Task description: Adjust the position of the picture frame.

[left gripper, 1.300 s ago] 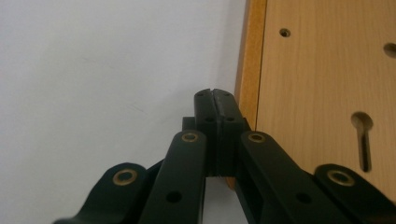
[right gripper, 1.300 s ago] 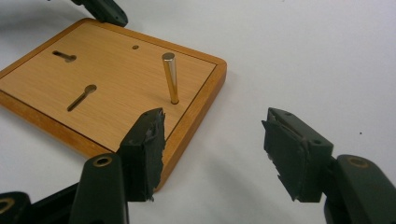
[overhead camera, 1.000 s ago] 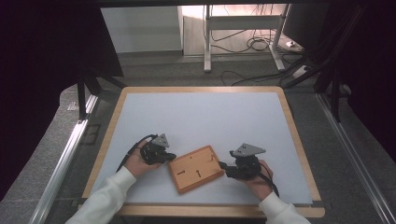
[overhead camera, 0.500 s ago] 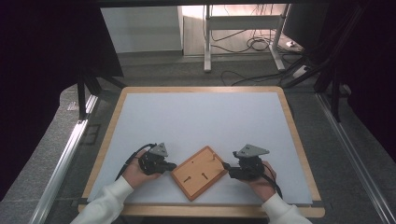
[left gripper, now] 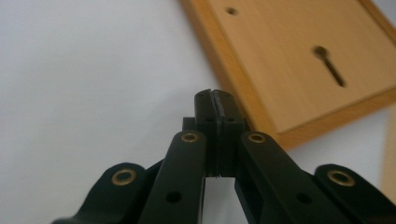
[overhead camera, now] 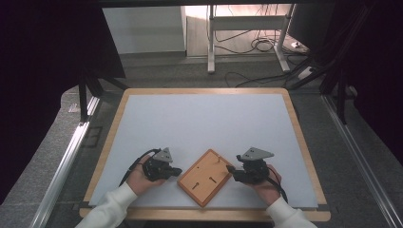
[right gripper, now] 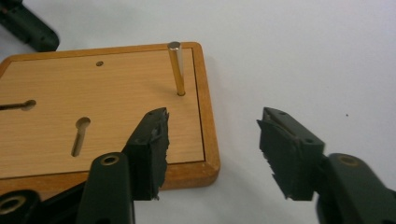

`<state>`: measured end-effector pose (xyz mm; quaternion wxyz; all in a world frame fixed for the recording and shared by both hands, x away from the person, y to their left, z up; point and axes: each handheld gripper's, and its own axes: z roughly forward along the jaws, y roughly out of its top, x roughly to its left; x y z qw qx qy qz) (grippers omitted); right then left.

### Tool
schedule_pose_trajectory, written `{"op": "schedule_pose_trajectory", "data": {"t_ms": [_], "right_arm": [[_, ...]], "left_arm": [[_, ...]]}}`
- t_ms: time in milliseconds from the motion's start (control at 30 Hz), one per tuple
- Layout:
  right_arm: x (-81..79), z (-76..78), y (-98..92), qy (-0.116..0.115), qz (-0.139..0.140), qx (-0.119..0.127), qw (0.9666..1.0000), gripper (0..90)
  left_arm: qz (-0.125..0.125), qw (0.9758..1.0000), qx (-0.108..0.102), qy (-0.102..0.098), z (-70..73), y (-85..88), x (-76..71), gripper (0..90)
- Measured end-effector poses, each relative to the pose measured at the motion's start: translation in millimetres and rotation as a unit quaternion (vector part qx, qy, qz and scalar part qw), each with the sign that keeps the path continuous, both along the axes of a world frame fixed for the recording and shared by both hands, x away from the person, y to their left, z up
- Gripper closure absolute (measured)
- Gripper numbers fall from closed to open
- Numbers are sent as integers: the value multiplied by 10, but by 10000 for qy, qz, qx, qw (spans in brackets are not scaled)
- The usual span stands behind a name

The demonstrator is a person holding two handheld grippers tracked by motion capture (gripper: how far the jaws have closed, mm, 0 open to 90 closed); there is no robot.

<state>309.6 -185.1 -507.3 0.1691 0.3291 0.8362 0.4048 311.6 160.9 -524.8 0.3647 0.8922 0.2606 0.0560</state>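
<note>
Left tool point(overhead camera: 177, 170): jaws closed, empty, tip just beside the board's point(overhead camera: 205, 176) left edge. Board lies flat near the desk's point(overhead camera: 199, 114) near edge, turned diagonal, between both tools. Right tool point(overhead camera: 231, 171): jaws half-wide, closing, nothing clamped, astride the board's right corner. Upright pin point(right gripper: 176, 67) stands just beyond it, so right hand's nearer.

Wooden board point(overhead camera: 205, 177): flat on the worktop point(overhead camera: 204, 118), near its front edge, turned diagonally. Raised rim, two keyhole slots, one upright brass pin point(right gripper: 176, 67) near a corner.
</note>
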Motion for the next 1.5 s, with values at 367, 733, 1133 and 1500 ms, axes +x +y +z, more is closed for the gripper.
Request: {"op": "schedule_pose_trajectory", "data": {"t_ms": [367, 733, 1133, 1500], "right_arm": [[115, -22, 214, 87, 276, -67, 9996, 567], [193, -34, 363, 114, 323, -104, 9994, 720], [318, -66, 527, 55, 410, -225, 9989, 849], [578, -93, 827, 75, 693, -109, 9975, 847]], "left_arm": [[1102, 9913, -570, -438, 113, 201, -17, 495], [1133, 9912, -595, -349, 88, 199, 3, 350], [1215, 9900, -661, -292, 69, 249, 31, 322], [1257, 9895, -665, -265, 53, 293, 47, 317]]}}
